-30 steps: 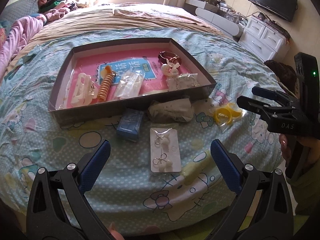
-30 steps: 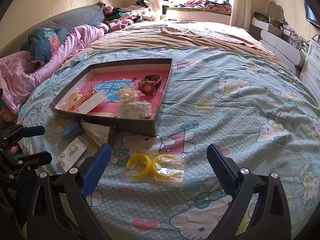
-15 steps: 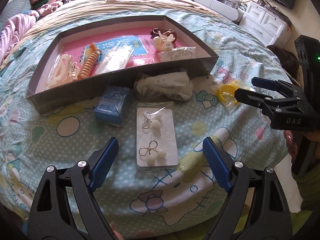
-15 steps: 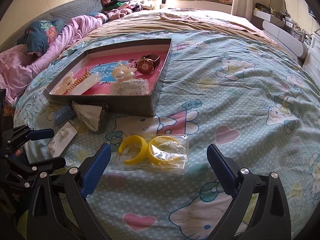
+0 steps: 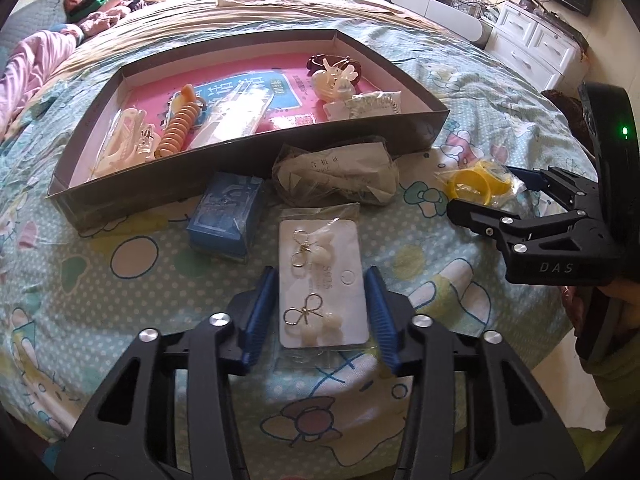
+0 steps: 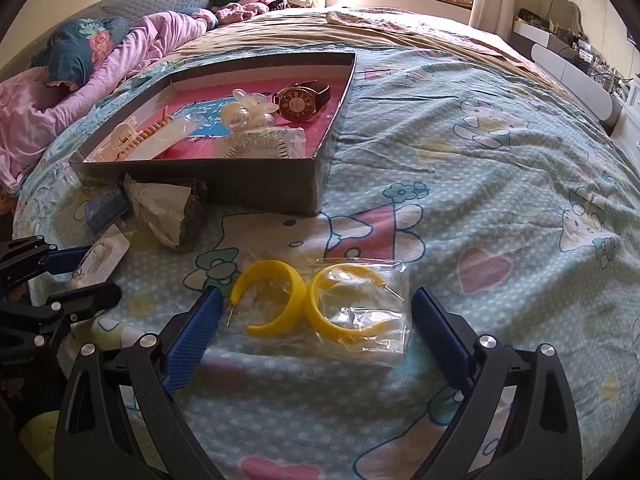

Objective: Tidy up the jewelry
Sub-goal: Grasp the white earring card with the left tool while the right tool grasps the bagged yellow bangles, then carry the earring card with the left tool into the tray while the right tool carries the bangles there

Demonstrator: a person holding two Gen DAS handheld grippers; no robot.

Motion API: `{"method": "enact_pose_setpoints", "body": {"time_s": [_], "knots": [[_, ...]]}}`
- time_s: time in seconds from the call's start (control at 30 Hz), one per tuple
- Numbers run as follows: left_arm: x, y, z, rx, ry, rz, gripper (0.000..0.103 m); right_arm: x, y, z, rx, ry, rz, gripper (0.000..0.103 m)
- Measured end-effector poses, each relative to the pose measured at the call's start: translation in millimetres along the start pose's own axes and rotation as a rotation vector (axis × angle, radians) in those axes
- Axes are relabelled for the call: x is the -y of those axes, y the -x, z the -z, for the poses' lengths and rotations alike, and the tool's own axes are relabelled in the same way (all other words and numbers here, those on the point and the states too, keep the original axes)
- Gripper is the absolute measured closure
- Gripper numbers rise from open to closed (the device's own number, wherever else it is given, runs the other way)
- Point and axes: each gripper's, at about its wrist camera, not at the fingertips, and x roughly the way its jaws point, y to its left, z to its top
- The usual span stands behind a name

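Currently tray on bed holds watch, hair clips, orange coil tie. Left hand-held gripper closing around earring card; right hand-held gripper spread, closing around bagged yellow hoops.

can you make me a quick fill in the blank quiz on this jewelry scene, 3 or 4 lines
1. The left gripper is closing around a white card of ____.
2. The hoop earrings between the right gripper fingers are coloured ____.
3. The watch lies inside the ____.
4. The small box outside the tray is coloured ____.

Missing words: earrings; yellow; tray; blue
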Motion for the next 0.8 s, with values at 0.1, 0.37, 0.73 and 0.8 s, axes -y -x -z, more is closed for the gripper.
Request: {"method": "enact_pose_setpoints", "body": {"time_s": [0.1,0.37,0.73,0.8], "knots": [[1.0,0.5,-0.4,0.003,0.000,0.004,0.070,-2.2,1.2,0.9,0.007,0.018,0.008,0.019],[1.7,15.8,-2.2,0.037,-0.004,0.030,0.071,-0.8,14.6,1.3,0.020,0.016,-0.005,0.021],[-12.2,49.6,-11.7,0.128,0.033,0.019,0.071,-12.9,49.4,-12.1,0.099,0.044,-0.040,0.021],[-16.3,53.4,-13.4,0.140,0.045,0.016,0.071,-17.9,53.0,-14.9,0.110,0.056,-0.048,0.021]]}}
